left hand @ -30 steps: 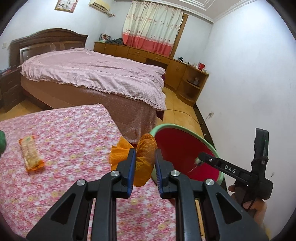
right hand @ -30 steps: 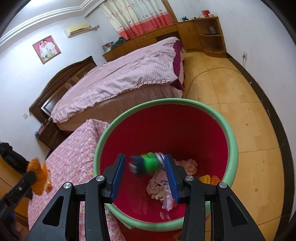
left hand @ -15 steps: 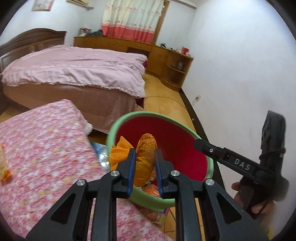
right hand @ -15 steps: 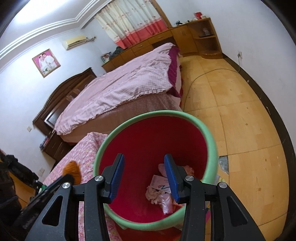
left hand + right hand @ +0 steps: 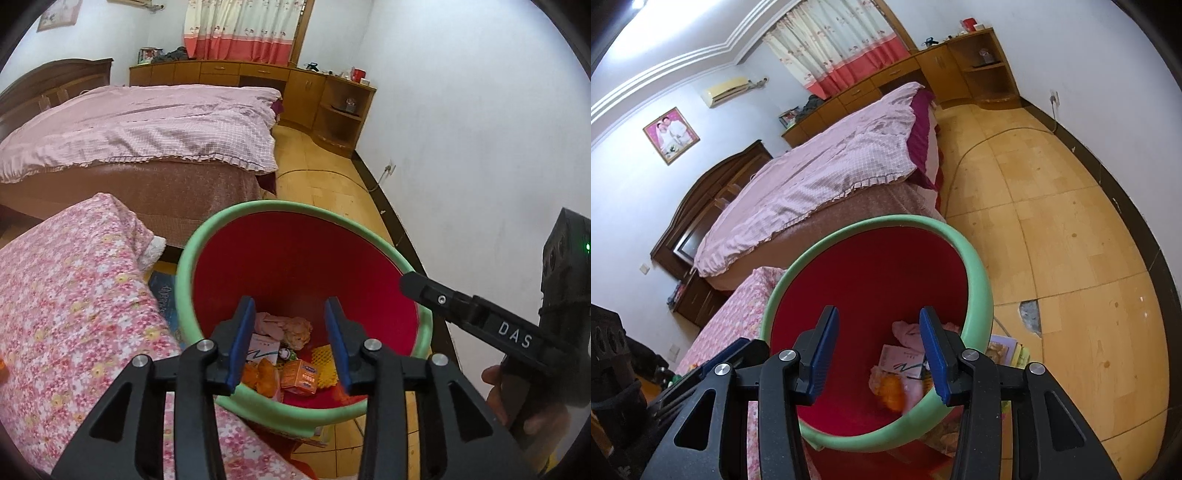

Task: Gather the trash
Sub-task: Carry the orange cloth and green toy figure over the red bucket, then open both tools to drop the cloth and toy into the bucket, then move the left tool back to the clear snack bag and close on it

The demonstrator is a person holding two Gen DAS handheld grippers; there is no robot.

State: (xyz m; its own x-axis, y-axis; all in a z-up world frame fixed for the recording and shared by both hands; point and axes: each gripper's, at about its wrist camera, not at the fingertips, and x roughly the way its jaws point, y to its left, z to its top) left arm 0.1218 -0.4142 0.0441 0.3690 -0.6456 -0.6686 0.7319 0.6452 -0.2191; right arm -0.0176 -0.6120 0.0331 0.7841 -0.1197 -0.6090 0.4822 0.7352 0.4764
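Even indoor light; ceiling glare at right view's top left. Strong fisheye bending, dark corners. Focus mostly sharp.

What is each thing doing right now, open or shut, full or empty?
Left gripper: open, holding nothing, above the bin.
Right gripper: open, holding nothing, above the bin.
Bin: upright, no lid, trash only at the bottom.
Orange net: lying loose in the bin.
Orange box: lying in the bin.
Curtains: drawn shut.
Bed: covered with a pink quilt.
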